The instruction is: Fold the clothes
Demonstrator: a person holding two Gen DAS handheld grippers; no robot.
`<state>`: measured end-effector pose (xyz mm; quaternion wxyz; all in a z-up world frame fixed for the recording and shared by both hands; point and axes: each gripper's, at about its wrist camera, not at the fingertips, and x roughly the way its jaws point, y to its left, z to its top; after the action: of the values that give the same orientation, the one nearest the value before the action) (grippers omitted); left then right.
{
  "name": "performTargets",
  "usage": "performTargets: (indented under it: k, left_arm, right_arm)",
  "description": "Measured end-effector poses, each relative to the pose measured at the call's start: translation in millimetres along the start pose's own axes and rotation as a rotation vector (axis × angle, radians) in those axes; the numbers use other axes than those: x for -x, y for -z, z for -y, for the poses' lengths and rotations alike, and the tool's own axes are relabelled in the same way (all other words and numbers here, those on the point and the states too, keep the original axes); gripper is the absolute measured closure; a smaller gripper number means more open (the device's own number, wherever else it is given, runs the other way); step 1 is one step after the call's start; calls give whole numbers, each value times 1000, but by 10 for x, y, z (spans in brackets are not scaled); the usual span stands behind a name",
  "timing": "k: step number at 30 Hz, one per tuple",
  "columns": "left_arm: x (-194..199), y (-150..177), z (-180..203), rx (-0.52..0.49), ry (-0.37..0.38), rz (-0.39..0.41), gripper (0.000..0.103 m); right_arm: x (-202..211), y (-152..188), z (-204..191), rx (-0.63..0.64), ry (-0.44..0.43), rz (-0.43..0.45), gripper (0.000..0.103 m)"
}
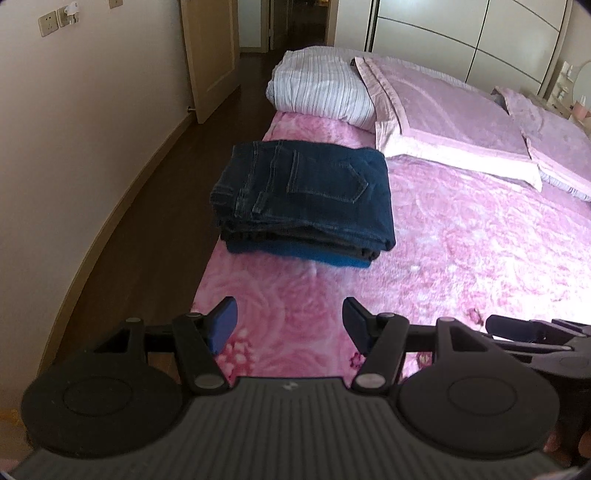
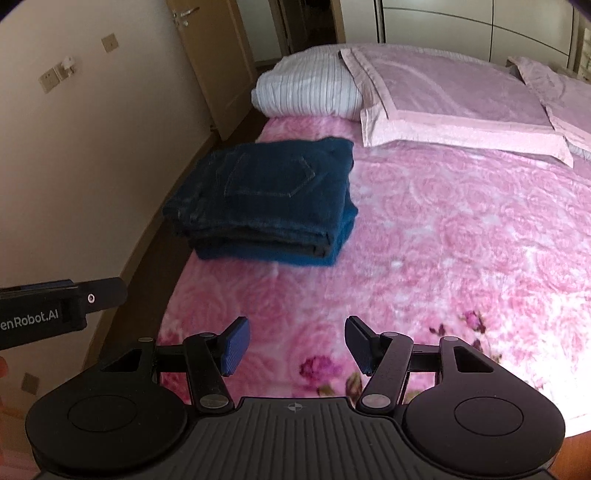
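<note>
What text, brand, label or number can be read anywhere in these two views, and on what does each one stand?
"enRobot.AI": white print on the black body of the left gripper, at the left edge of the right wrist view; the frame edge cuts off its start.

Nothing else is readable: the folded jeans, the pink blanket, the pillows and the wall sockets show no legible text.

A home bedroom: a bed [image 1: 461, 236] under a pink flowered blanket, pillows [image 1: 443, 122] at its head, a wardrobe [image 1: 461, 33] behind, a wooden door [image 1: 210, 55].
</note>
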<state>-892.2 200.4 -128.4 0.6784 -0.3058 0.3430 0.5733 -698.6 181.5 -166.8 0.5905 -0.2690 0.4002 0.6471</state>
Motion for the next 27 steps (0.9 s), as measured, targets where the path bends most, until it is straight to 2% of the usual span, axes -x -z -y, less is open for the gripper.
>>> performTargets:
  k: [13,27]
  left_arm:
    - [-59,166,26,-34,-22,-28,44]
    - [-451,24,-131,-62,-15,-67,44]
  right_arm:
    - [-43,157,-38,0,-1,-36,42]
    - [-398,38,-110,-17,28,-71,42]
